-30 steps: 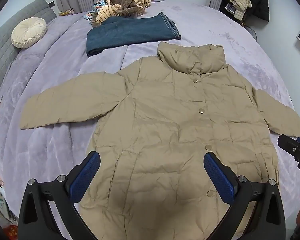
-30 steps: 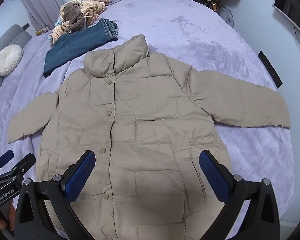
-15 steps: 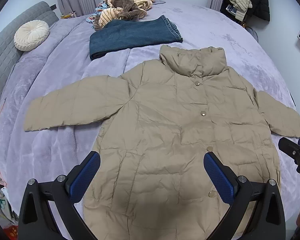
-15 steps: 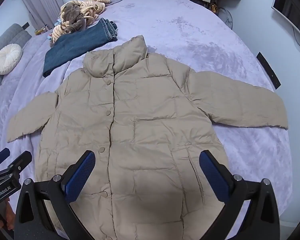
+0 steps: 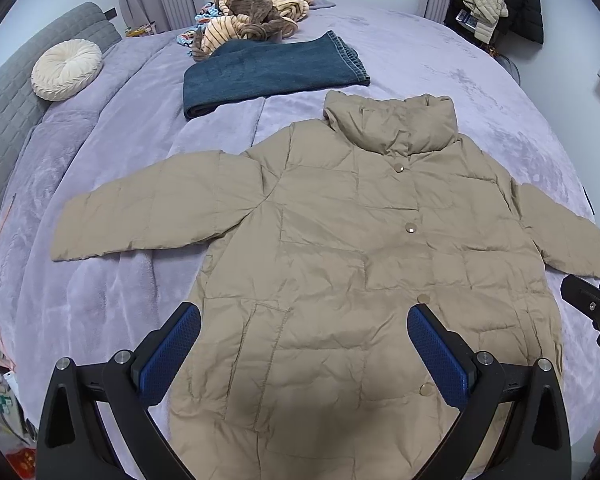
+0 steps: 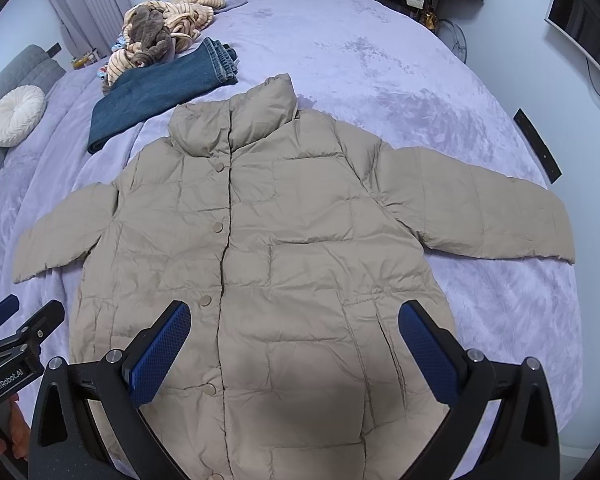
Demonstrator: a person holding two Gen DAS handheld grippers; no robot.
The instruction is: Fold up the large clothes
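1. A tan quilted jacket (image 5: pixel 340 248) lies flat, front up and snapped shut, on a bed covered by a lilac blanket (image 5: pixel 100 152), both sleeves spread out to the sides and the collar pointing away from the cameras.
2. The left gripper (image 5: pixel 304 344) hovers over the jacket's hem with its jaws wide apart and nothing between them; the right gripper (image 6: pixel 294 340) hangs likewise over the hem, its jaws spread and empty.
3. Only the right wrist view shows a black remote-like bar (image 6: pixel 537 145) near the bed's far right edge and a dark screen (image 6: pixel 580 20) on the wall.
4. Only the left wrist view shows cluttered items on the floor (image 5: pixel 0 380) beside the bed.
5. Both views show folded jeans (image 5: pixel 272 72), a heap of striped clothes (image 5: pixel 252 12) and a round cream cushion (image 5: pixel 66 69) beyond the jacket.
6. In the right wrist view the left gripper's body reads "GenRobot.AI" (image 6: pixel 7 380).
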